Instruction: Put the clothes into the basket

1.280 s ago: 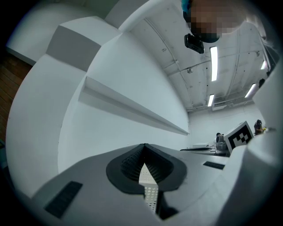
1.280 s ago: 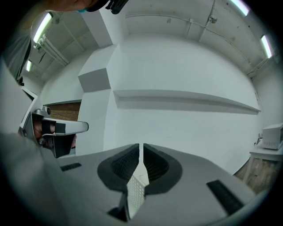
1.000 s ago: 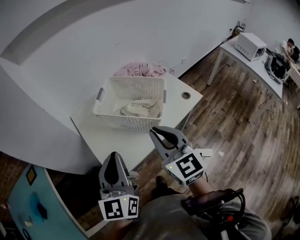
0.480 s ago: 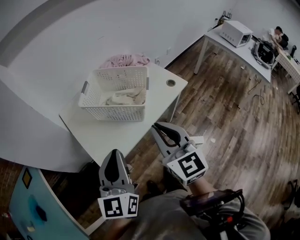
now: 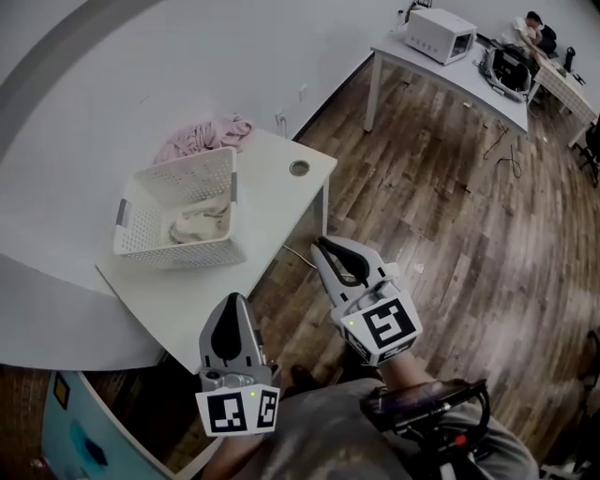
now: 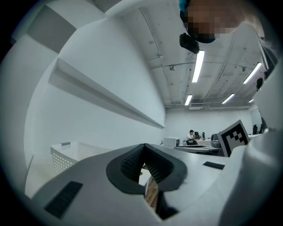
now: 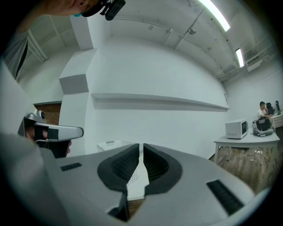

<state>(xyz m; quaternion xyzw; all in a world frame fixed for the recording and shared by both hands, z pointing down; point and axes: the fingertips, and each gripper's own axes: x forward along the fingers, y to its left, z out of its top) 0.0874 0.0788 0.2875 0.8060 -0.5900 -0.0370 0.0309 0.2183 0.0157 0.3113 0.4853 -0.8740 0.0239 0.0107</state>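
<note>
A white perforated basket stands on a small white table with a cream cloth inside it. Behind the basket, by the wall, a pink heap of clothes lies on the table. My left gripper is shut and empty, low near the table's front corner. Over the wooden floor to the right of the table, my right gripper is also shut, with nothing in it. The left gripper view shows shut jaws and the basket beyond. The right gripper faces the basket.
A round cable hole sits in the table's right end. Further off stands another white table with a white appliance, and a person sits at a desk beyond. Wooden floor spreads to the right. The wall runs behind the table.
The table and basket have slid left and further off in the head view. Both grippers have drawn off to the table's right, the right one now over the floor. Both stay shut.
</note>
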